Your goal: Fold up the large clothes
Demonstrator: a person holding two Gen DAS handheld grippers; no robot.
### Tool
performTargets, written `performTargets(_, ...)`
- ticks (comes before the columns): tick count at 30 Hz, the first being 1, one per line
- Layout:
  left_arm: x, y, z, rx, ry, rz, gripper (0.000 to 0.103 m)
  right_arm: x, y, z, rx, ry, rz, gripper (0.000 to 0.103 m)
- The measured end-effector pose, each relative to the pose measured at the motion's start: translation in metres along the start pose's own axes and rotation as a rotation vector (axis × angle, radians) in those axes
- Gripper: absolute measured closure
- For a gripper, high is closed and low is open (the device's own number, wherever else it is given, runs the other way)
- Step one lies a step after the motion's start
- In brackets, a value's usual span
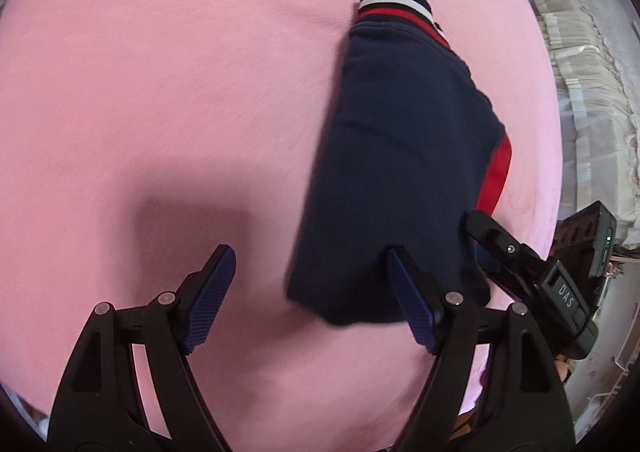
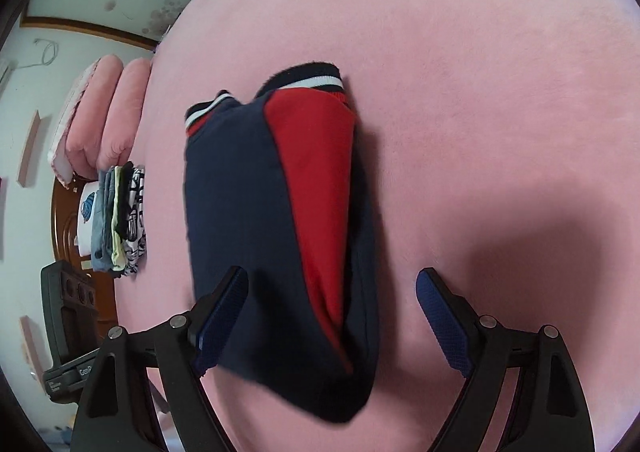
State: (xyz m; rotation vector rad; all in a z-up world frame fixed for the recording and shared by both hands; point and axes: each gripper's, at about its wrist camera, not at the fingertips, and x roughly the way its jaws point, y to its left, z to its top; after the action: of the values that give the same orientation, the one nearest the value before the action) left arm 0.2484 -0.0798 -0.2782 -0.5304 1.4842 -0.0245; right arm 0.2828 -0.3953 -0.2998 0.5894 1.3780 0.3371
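- A folded navy garment (image 1: 400, 156) with a red panel and a striped navy, white and red cuff band is seen lying on a pink bed cover (image 1: 160, 92)
- The left gripper (image 1: 310, 292) is held wide open, with nothing between its two blue pads; the near edge of the garment is seen just at its right pad (image 1: 410, 304), but whether they touch cannot be told
- The rest of the garment is stretched ahead of the left gripper and slightly to its right, with the striped band at the far end
- The right gripper (image 2: 332, 316) is also held wide open, and nothing is clamped by it
- In the right wrist view the near end of the garment (image 2: 280, 212) is placed between the two fingers, closer to the left pad (image 2: 224, 316), which overlaps its edge; the right pad (image 2: 444, 324) is apart from it, over the bare cover
- In the left wrist view the black body of the right gripper (image 1: 532, 268) is seen just beside the near right corner of the garment
- A stack of folded clothes (image 2: 120, 220) is seen far to the left of the right gripper, at the bed edge, with two pink pillows (image 2: 104, 124) beyond it
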Motion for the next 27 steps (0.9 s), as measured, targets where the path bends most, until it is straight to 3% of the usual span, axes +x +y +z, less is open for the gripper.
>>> performTargets(2, 0.004, -0.004, 0.007, 0.036, -0.027, -0.012, 0.028, 0.007, 0.002, 0.005, -0.029, -0.013, 0.035, 0.019)
performTargets(5, 0.007, -0.014, 0.018, 0.079, -0.061, -0.013, 0.031, 0.019, 0.005, 0.013, -0.055, 0.006, 0.063, 0.039)
performTargets(6, 0.008, -0.016, 0.020, 0.085, -0.065, -0.019, 0.034, 0.021, 0.006, 0.015, -0.050, 0.011, 0.085, 0.046)
performTargets(8, 0.010, -0.019, 0.025, 0.075, -0.074, -0.068, 0.056, 0.025, 0.007, 0.019, -0.026, 0.021, 0.124, 0.052)
performTargets(11, 0.011, -0.015, 0.029, 0.027, -0.070, -0.104, 0.062, 0.031, 0.012, 0.022, -0.016, 0.034, 0.130, 0.060)
performTargets(22, -0.028, 0.012, 0.020, 0.033, -0.071, -0.210, 0.096, 0.007, 0.066, -0.005, -0.038, -0.060, 0.054, 0.072)
performTargets(23, -0.036, 0.016, 0.019, 0.040, -0.066, -0.229, 0.099, 0.004, 0.077, -0.012, -0.044, -0.078, 0.054, 0.074)
performTargets(26, -0.062, 0.035, 0.009, 0.016, -0.041, -0.434, 0.103, -0.003, 0.105, -0.028, -0.040, -0.104, 0.117, 0.079)
performTargets(27, -0.068, 0.038, 0.004, 0.008, -0.033, -0.463, 0.103, -0.003, 0.121, -0.033, -0.063, -0.111, 0.108, 0.079)
